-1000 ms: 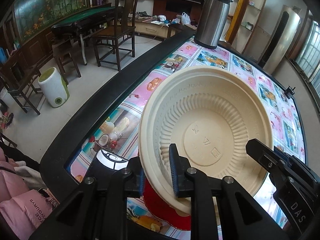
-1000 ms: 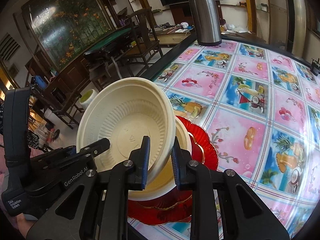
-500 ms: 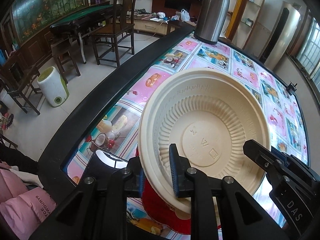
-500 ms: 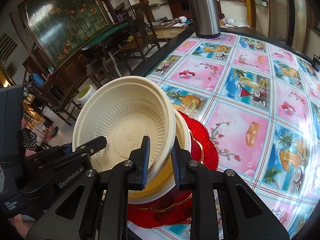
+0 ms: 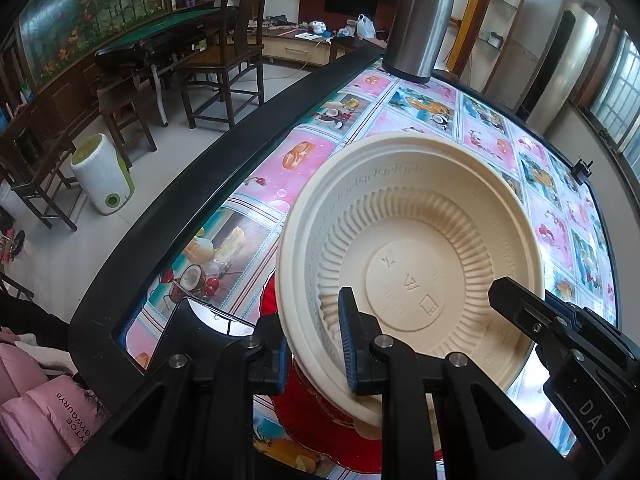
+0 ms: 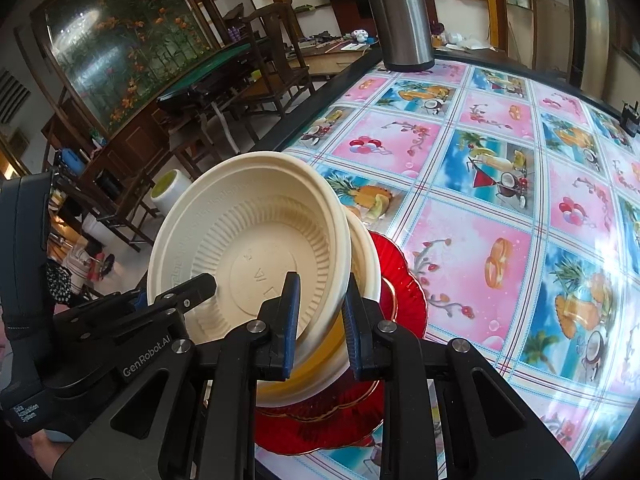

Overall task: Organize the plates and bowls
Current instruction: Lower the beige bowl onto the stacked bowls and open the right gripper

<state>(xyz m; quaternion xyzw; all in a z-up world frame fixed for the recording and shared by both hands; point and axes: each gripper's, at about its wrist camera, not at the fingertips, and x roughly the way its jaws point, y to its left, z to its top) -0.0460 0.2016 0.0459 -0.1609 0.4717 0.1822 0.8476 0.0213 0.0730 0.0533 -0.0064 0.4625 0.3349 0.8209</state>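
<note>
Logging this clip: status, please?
Left gripper and right gripper both shut on cream bowl rim, bowl tilted above second bowl on red plates. Nothing blocking.

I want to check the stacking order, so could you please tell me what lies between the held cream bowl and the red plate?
In the right wrist view, a second cream bowl sits between the held cream bowl and the red plate.

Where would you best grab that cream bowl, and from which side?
By its rim, edge-on from the near side. The cream bowl is wide with thin, ribbed walls, so each gripper, left and right, puts one finger inside and one outside the rim above the red plate.
</note>
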